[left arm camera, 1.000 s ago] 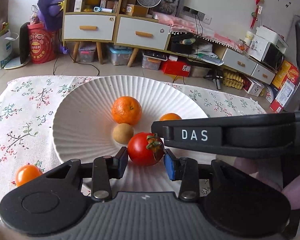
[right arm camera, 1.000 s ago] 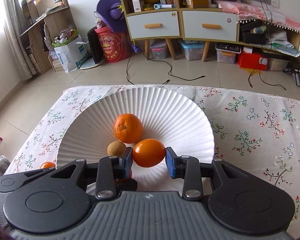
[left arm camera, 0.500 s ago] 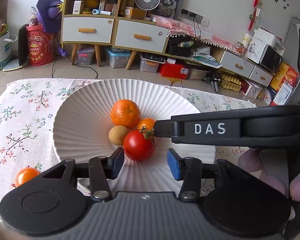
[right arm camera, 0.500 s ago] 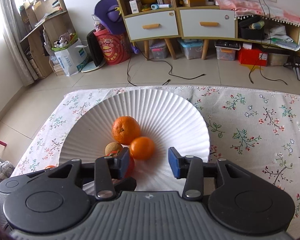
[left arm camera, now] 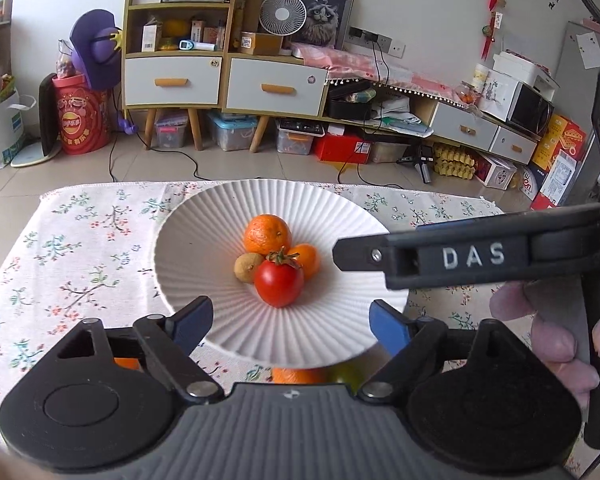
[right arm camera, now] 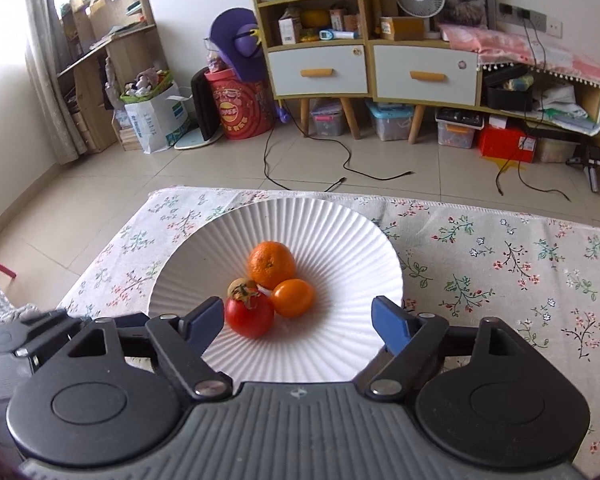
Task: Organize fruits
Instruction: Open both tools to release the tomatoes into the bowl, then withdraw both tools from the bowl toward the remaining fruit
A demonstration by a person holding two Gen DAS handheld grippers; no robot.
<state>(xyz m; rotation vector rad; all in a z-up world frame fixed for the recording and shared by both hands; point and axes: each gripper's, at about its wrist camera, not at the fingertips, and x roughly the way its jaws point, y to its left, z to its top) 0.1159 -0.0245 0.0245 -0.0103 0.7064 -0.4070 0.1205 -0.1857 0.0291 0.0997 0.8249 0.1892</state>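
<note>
A white ribbed plate (left arm camera: 220, 248) on the floral cloth holds a cluster of fruit: a large mandarin (left arm camera: 267, 234), a small orange (left arm camera: 310, 260), a brown round fruit (left arm camera: 246, 267) and a red tomato (left arm camera: 279, 283). My left gripper (left arm camera: 290, 322) hangs over the plate's near rim, its jaws opening, with nothing between the pads. One finger (left arm camera: 460, 258) of the right gripper crosses this view from the right. In the right wrist view the plate (right arm camera: 340, 236) shows the same mandarin (right arm camera: 271, 264), orange (right arm camera: 293, 297) and tomato (right arm camera: 249, 316). My right gripper (right arm camera: 298, 322) is also opening and holds nothing.
On the cloth just before the plate's near rim, half hidden under my left gripper, lie an orange fruit (left arm camera: 126, 362), another orange one (left arm camera: 296, 376) and a greenish one (left arm camera: 342, 374). A hand (left arm camera: 552, 344) grips the right tool. The table's far edge drops to a tiled floor.
Both grippers opened and drew back and upward. The left let go of the tomato, the right let go of the small orange; both fruits now rest against the others in the plate's middle.
</note>
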